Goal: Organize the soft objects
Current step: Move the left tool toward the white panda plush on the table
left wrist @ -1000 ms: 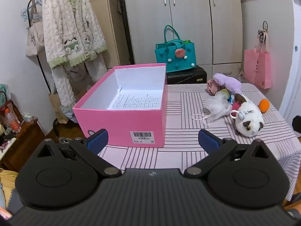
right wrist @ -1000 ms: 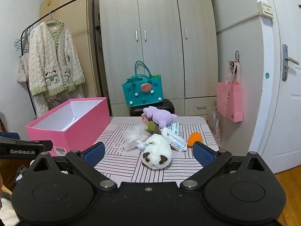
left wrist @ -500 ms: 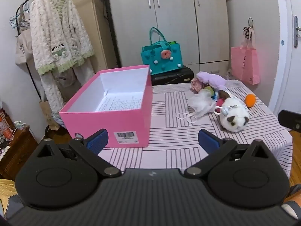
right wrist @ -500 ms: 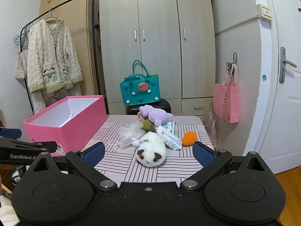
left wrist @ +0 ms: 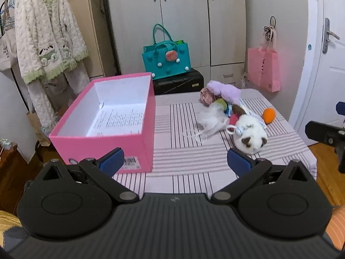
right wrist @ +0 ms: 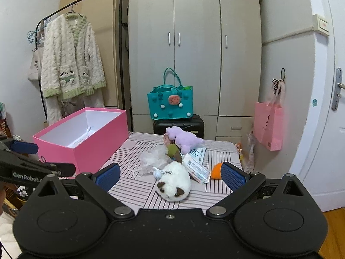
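On my striped pink tablecloth point(left wrist: 183, 166): open pink cardboard box point(left wrist: 138, 151) at ten o'clock; white-and-brown plush animal point(right wrist: 174, 182), lilac plush point(right wrist: 183, 139) and small orange ball point(right wrist: 216, 171) clustered at two o'clock. My left gripper point(left wrist: 174, 161) and right gripper point(right wrist: 170, 176) hover spread, empty.

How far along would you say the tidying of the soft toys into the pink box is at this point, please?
Nothing looks done yet: the pink box holds only a printed sheet. Nothing is in hand either; the left gripper and right gripper are both open and empty. Everything remains: the white plush, purple plush, orange ball, mesh pouf and the rest of the pile lie on the striped table.
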### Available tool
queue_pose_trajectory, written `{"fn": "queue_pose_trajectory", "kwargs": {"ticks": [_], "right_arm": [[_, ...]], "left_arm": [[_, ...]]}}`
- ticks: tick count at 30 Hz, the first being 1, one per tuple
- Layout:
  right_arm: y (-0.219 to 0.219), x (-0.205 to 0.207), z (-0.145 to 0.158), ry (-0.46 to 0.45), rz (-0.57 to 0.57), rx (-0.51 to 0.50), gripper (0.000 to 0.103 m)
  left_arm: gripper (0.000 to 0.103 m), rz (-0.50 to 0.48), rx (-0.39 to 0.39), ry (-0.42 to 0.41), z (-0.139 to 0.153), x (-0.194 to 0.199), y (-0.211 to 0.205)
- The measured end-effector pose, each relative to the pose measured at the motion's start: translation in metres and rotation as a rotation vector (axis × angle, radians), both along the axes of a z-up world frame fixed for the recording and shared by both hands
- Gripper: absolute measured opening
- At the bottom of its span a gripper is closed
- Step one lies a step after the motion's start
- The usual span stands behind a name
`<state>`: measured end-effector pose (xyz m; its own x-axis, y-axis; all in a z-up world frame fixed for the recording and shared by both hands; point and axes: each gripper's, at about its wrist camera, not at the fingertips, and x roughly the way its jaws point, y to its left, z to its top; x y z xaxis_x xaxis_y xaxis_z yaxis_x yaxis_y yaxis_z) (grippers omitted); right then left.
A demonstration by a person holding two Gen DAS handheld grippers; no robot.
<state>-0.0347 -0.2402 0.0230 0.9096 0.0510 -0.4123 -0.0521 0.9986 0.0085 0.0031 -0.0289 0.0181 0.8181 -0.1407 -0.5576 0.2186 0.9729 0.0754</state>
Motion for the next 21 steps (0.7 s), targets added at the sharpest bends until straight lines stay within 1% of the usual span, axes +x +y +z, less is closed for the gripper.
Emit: {"fn": "queue_pose_trajectory", "kwargs": {"ticks": [6,10,14,17,21], "right_arm": [[-0.006,0.015,0.011,0.031,0.038,0.030,0.101],[-0.005,0.014,0.017,0.011,0.051,0.016,0.101],[-0.008,0.018,0.022,0.019,0.081,0.031,0.101],[-0.011,0.024,0.021,0.033,0.085,0.050,0.101],[-0.014,0.030,0.014,0.058,0.080,0.088,0.101]], "left_arm": [[0.103,-0.009,-0.009,0.001,0.016,0.014,0.003],[0.103,-0.026,-0.013,0.015,0.021,0.020,0.003],[0.103,-0.039,-0.012,0.030,0.023,0.025,0.002],[0.103,-0.052,-0.011,0.038,0.023,0.027,0.003],[0.103,-0.042,-0.017,0.034,0.022,0.028,0.007]]}}
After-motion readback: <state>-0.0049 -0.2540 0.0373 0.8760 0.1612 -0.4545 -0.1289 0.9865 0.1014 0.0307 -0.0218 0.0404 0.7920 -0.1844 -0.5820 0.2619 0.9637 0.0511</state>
